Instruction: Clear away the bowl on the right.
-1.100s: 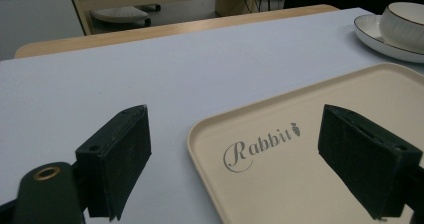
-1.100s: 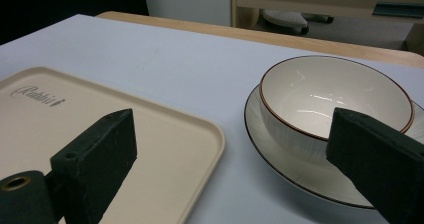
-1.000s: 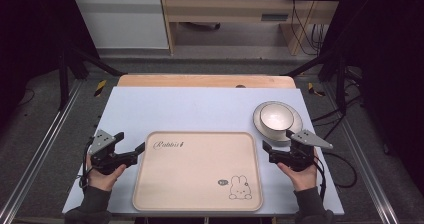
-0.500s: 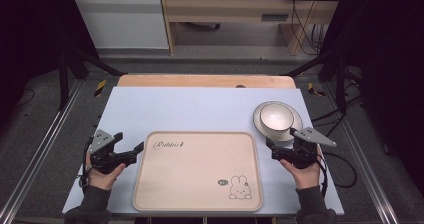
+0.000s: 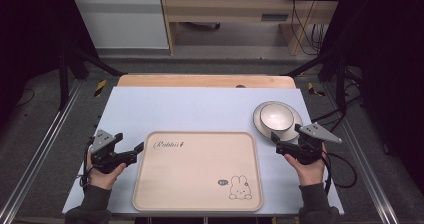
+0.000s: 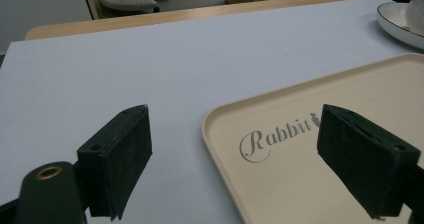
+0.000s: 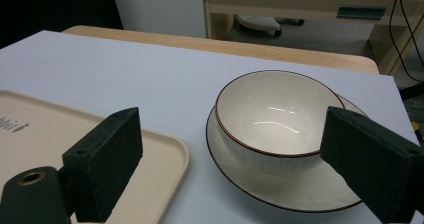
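Bowl (image 7: 274, 119): cream, with a thin dark rim line, empty and upright; it sits on the plate at the right side of the table, beyond the tray's far right corner. In the right gripper view it lies straight ahead, framed between the two fingers and not touched by either.
Plate (image 7: 300, 186): cream, dark-edged, directly under the bowl and wider than it all round; it lies on the table just beside the tray, apart from it.
Right gripper (image 5: 281, 146): held in the person's right hand (image 5: 310, 164) just off the tray's right edge, near the plate's near side, pointing towards the tray and bowl. Its fingers (image 7: 107, 161) are spread wide apart and hold nothing.
Tray (image 5: 197, 171): beige, rectangular with rounded corners and a low raised rim, lying flat at the near middle of the table; the word "Rabbit" is printed near its far left corner and a small rabbit drawing near its near right corner. Nothing lies on it.
Left gripper (image 5: 135, 151): held in the person's left hand (image 5: 102, 174) just off the tray's left edge, pointing at the tray's far left corner. Its fingers (image 6: 122, 156) are spread wide, one over the bare table and the other over the tray, gripping nothing.
Table (image 5: 190, 106): pale blue-grey top with a wooden strip along the far edge.
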Demonstrator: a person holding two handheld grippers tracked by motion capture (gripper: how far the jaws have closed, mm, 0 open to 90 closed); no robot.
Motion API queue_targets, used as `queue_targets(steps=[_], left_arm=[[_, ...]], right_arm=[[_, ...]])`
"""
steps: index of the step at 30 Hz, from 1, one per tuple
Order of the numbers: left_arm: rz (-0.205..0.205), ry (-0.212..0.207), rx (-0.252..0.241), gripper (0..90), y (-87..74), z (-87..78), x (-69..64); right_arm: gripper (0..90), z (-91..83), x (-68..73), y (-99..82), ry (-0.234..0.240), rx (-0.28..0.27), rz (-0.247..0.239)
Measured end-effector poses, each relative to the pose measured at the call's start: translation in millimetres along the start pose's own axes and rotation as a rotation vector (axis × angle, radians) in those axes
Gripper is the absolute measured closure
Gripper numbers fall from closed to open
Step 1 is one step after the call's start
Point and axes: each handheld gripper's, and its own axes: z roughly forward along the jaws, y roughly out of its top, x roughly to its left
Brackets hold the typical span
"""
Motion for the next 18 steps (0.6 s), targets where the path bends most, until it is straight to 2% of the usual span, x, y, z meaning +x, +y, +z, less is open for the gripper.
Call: queue_targets(steps=[18], left_arm=[[0.006,0.001,0.013,14.3,-2.0,2.7,0.4]], right_arm=[[10.8,9.6,-8.7,5.2,-0.012,0.013,0.012]])
